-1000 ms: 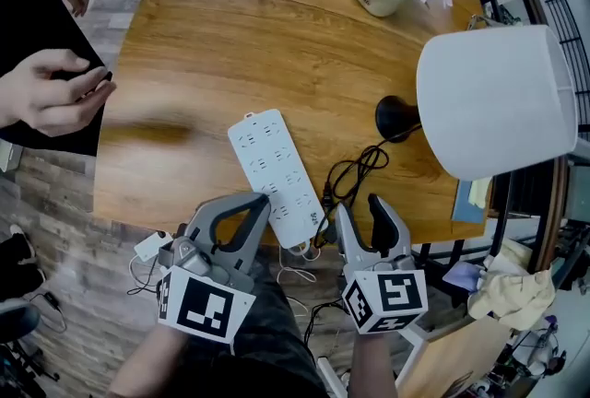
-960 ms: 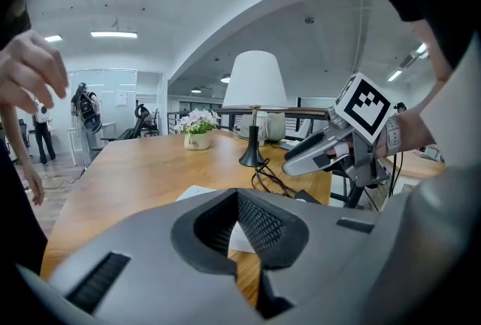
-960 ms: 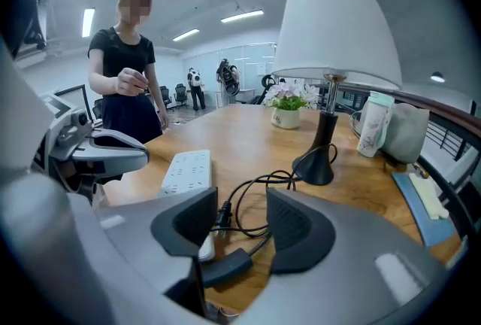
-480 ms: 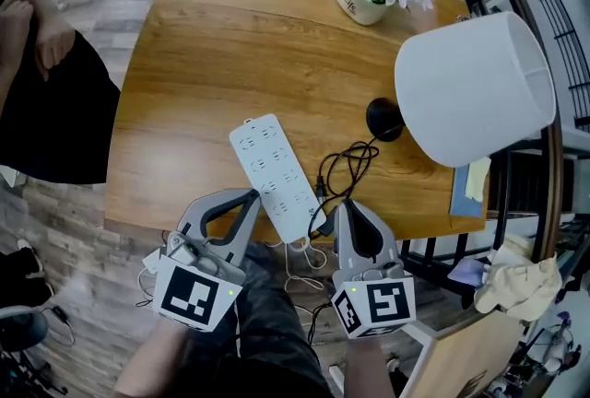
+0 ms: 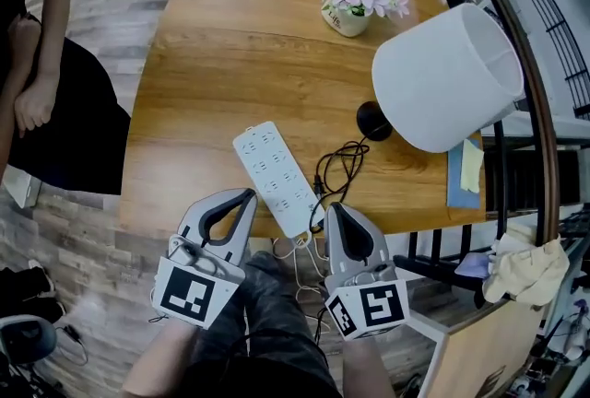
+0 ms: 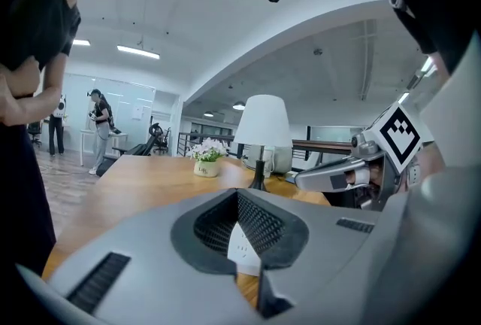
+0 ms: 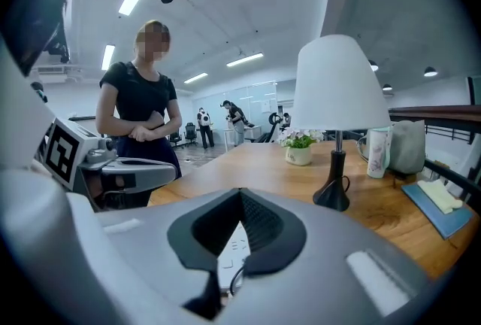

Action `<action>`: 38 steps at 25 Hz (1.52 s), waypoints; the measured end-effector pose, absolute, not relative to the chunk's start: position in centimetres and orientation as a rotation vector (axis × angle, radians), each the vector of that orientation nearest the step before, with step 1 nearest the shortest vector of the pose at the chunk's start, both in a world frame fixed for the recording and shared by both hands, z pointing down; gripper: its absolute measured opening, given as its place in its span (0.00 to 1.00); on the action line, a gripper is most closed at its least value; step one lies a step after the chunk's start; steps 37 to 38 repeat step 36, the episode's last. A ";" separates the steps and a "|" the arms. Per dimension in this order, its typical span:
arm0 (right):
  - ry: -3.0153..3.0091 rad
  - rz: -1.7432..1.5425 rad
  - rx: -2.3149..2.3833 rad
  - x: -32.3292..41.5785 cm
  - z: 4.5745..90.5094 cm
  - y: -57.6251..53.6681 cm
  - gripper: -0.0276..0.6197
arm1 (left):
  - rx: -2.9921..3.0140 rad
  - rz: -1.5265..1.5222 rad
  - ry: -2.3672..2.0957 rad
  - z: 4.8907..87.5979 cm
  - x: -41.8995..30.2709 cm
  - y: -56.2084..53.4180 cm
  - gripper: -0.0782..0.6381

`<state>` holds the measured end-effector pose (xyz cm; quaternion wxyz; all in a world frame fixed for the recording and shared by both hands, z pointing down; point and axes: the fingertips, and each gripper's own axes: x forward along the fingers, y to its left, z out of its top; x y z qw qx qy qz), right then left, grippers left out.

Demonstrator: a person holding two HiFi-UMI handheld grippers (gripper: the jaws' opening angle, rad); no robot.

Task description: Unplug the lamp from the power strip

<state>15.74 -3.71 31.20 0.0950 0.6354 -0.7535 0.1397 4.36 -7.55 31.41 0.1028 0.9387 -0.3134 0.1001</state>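
Meeting tip to tip with nothing between them, the jaws of the right gripper (image 5: 333, 207) and left gripper (image 5: 249, 196) hang at the wooden table's (image 5: 212, 64) curved near edge, flanking the flat white power strip (image 5: 274, 177). A looped black cord (image 5: 338, 166) runs from it toward the lamp (image 5: 441, 78); its plug seems still seated. A flower pot (image 5: 348, 17) and bare tabletop lie beyond; a person (image 5: 55, 124) stands left.

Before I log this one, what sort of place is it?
Probably an open-plan office: strip lights overhead, office chairs and people at the far end, a large wooden table with a lamp.
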 end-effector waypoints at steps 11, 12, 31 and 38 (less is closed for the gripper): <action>-2.273 0.301 1.914 14.3 27.1 -2.2 0.05 | 2.810 0.193 -1.022 27.5 2.3 -6.7 0.10; -2.274 0.287 1.915 14.2 26.7 -2.1 0.05 | 2.812 0.184 -1.030 27.2 2.1 -6.6 0.10; -2.280 0.156 1.930 12.0 22.3 0.0 0.05 | 2.845 0.051 -1.019 21.8 -0.5 -5.3 0.10; -2.281 0.145 1.936 11.6 21.5 1.3 0.05 | 2.844 0.040 -1.012 21.4 -0.5 -4.1 0.10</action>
